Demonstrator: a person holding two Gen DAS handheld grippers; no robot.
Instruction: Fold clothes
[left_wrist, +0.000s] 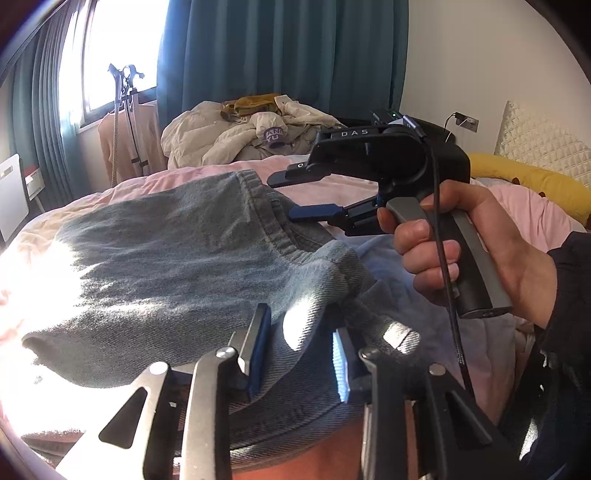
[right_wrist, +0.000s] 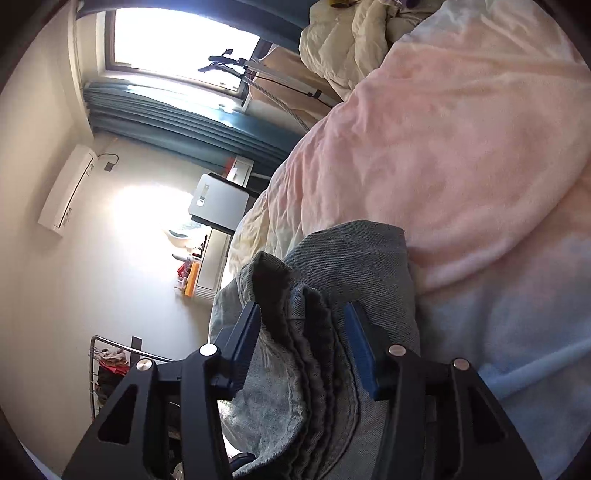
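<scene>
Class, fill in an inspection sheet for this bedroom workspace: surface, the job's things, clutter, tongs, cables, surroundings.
Surface: bed with a pink cover, rumpled.
Job's things: denim garment, bunched on the cover, not yet folded flat.
Clutter: pile of cream jackets at the far side; yellow pillow.
Tongs: left tongs shut on a fold of the denim; right tongs open, denim folds between the fingers.
Cables: black cable running down the right handle; a lead at the wall socket.
Surroundings: teal curtains, bright window, wall air conditioner.
</scene>
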